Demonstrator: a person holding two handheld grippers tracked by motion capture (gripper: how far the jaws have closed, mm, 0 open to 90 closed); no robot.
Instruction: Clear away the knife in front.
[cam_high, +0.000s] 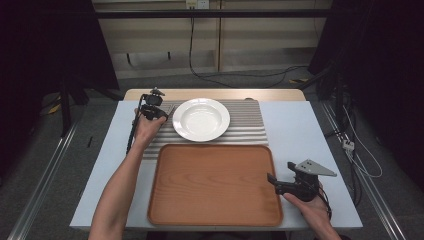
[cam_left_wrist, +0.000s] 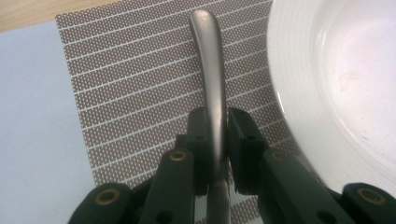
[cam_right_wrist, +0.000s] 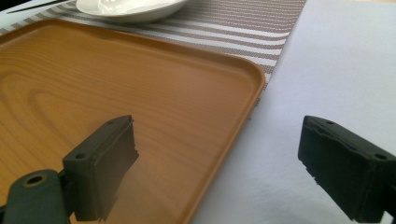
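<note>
My left gripper (cam_left_wrist: 217, 116) is shut on the handle of a metal utensil (cam_left_wrist: 212, 70), which lies over a striped grey placemat (cam_left_wrist: 140, 93) just left of a white plate (cam_left_wrist: 336, 70). The high view shows that gripper (cam_high: 156, 111) at the placemat's left end, beside the plate (cam_high: 201, 119). A wooden tray (cam_high: 215, 182) with nothing on it sits in front of the placemat (cam_high: 247, 125). My right gripper (cam_right_wrist: 219, 154) is open and holds nothing. It straddles the tray's right rim (cam_right_wrist: 252, 88), low over the table, near the front right (cam_high: 280, 172).
A light blue cloth (cam_high: 300, 130) covers the table, with bare room to the right of the tray and to the left of the placemat. Cables and dark stands are on the floor beyond the table's far edge.
</note>
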